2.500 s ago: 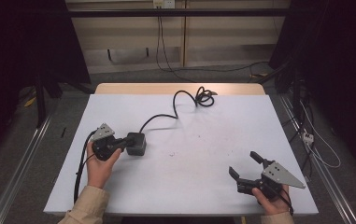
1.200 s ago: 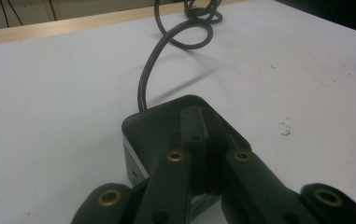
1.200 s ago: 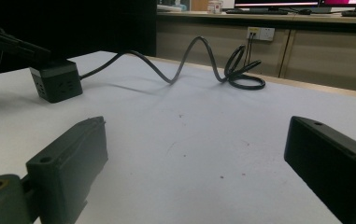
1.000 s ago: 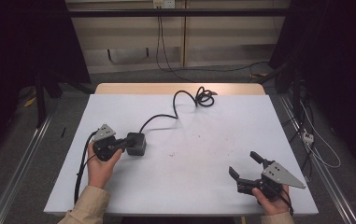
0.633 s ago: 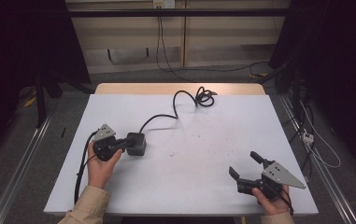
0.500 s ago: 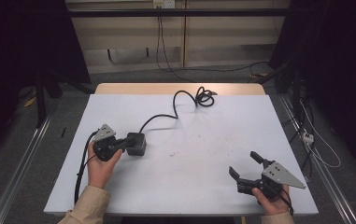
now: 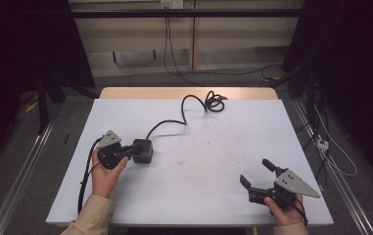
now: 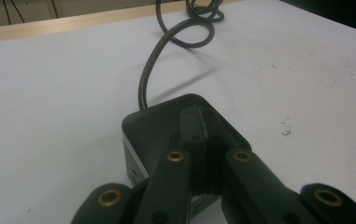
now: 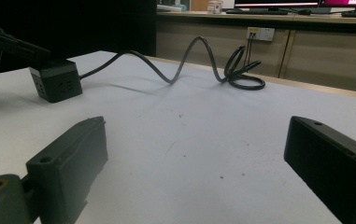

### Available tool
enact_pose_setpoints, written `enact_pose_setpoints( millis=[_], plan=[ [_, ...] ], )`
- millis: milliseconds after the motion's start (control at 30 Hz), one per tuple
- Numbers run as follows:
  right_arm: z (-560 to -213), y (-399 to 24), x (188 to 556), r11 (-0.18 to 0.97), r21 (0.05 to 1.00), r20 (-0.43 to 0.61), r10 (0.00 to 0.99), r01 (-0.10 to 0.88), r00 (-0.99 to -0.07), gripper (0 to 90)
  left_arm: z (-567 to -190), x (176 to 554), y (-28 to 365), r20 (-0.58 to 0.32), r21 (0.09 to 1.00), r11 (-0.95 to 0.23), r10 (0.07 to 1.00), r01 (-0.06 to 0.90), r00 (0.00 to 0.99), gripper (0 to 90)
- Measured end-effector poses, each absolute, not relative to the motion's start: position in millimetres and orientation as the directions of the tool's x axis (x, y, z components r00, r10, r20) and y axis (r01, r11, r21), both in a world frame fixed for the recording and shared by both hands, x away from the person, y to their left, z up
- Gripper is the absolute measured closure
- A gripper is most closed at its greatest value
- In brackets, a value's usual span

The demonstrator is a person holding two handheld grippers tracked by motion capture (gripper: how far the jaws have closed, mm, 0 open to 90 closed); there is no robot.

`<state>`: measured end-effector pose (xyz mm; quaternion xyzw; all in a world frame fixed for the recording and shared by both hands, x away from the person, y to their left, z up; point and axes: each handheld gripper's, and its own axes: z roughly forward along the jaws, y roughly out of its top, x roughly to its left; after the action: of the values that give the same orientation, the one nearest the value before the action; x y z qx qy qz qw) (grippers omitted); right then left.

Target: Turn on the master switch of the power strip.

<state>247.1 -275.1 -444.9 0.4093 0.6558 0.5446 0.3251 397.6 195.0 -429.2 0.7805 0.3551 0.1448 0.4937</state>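
My left gripper (image 7: 125, 152) is closed, tips over the black power cube (image 7: 142, 150) — my right gripper (image 7: 258, 177) rests wide open, empty.

Dim room w/ lit table, near fingers blurred.

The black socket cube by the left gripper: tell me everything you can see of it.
The socket cube is a small black block with rounded corners and what looks like matt plastic; outlet slots show on one side face. It sits flat on the white table, left of centre. Its black cable runs off to a coil at the far edge. The left gripper, jaws together, rests on top.
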Motion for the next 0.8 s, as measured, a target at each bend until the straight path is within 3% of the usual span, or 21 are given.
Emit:
enact_pose_setpoints(
  millis=[800],
  plan=[
    [-444.8,-275.6,247.2,0.070,0.981,0.020,0.893,0.181,-0.450,5.6,-428.1,396.7,193.0,-0.111,0.870,-0.272,0.705,0.412,0.700,90.0]
  ],
)
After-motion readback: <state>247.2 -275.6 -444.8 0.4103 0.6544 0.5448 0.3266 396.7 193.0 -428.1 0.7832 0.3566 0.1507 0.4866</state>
